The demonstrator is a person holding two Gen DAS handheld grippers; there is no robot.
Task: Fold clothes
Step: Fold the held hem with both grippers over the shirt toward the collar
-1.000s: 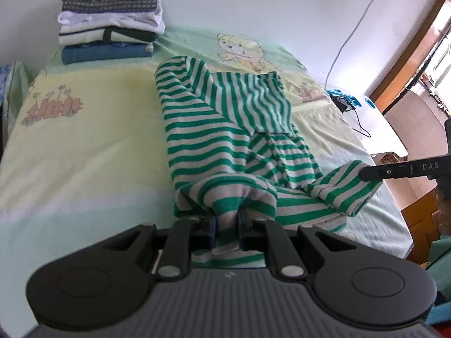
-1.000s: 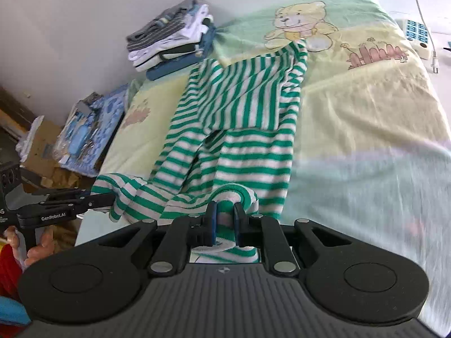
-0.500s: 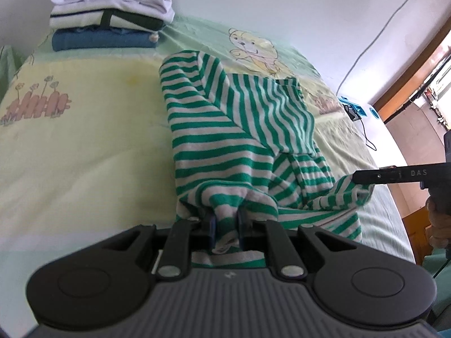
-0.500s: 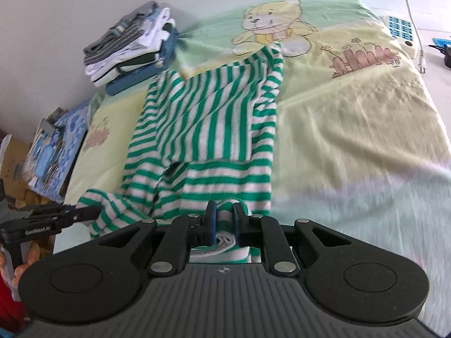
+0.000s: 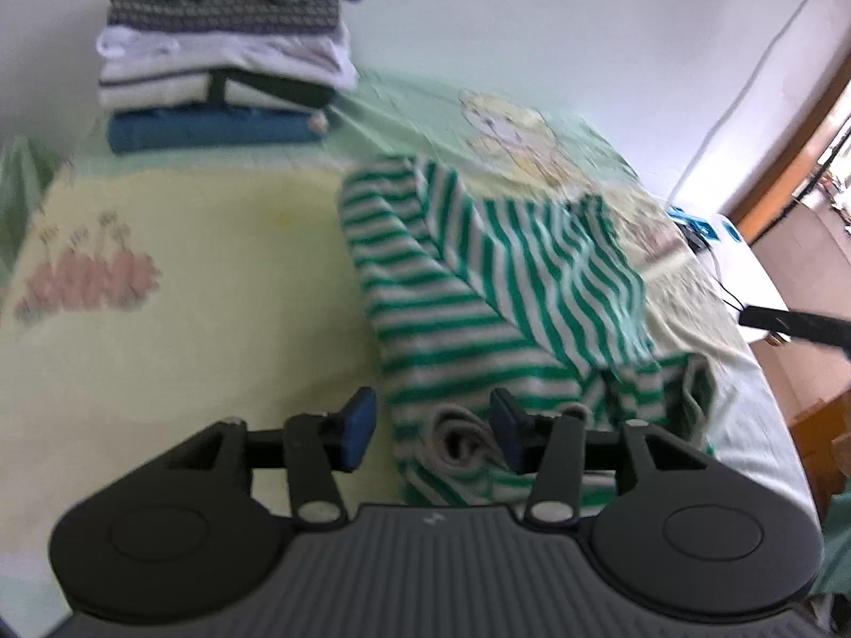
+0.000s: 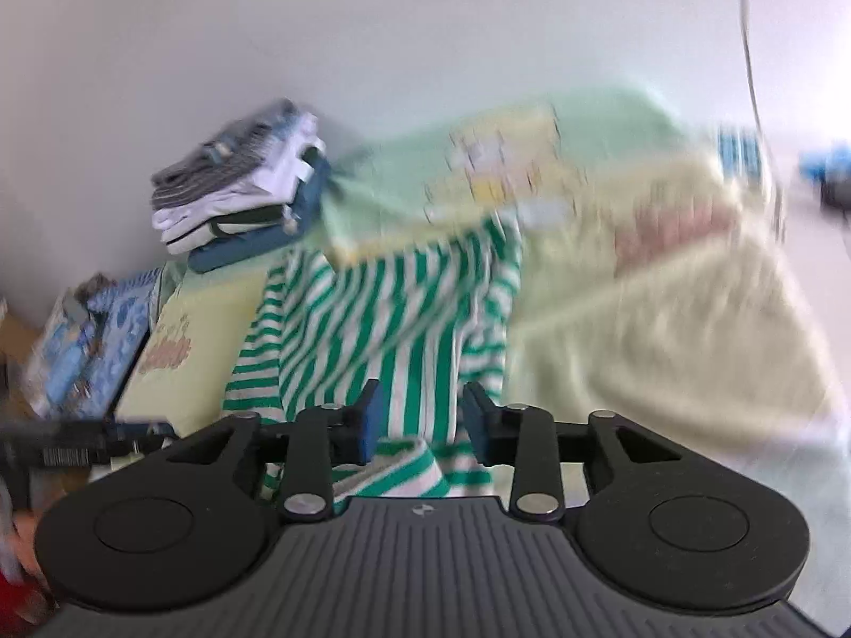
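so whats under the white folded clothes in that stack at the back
In the stack, a dark green band, then a blue folded garment lying on the bed sheet. How many pieces lie between them is hidden by the folds.

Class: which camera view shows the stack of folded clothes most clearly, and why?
The left wrist view: the stack of folded clothes sits upright and fairly sharp, so each layer can be told apart. In the right wrist view the same stack looks smaller, tilted and blurred.
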